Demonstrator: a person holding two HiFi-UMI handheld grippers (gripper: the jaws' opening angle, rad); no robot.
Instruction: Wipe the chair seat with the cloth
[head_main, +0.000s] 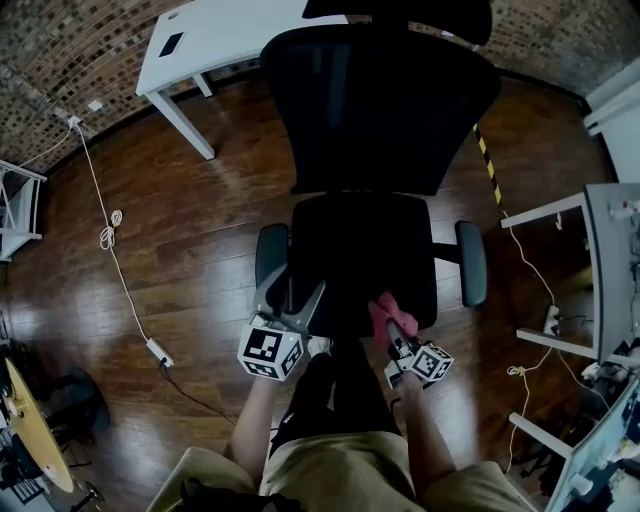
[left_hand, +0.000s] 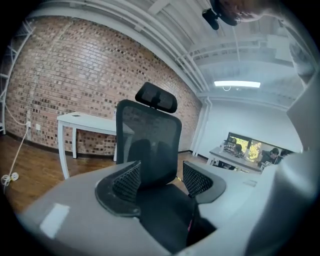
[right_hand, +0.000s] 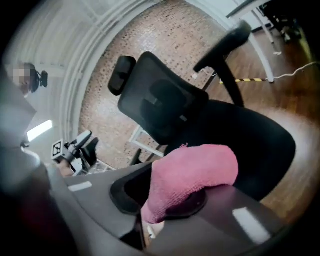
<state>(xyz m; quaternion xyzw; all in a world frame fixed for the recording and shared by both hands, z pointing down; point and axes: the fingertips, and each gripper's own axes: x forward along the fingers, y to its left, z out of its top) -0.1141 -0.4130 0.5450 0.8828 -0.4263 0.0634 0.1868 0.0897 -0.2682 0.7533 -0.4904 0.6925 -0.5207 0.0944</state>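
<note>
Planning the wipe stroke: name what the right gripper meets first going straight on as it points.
Probably the black padded chair seat, near its front edge; the pink terry cloth clamped in the right gripper would touch first. Depth is unclear.

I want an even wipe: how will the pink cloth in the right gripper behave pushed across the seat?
Probably floppy: the pink cloth bulges and droops around the jaws. Its nubby weave may drag and bunch on the seat.

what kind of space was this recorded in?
Likely an office or lab workspace: a black mesh office chair on a wood floor, a white desk against a brick wall, and a power strip with trailing cable.
</note>
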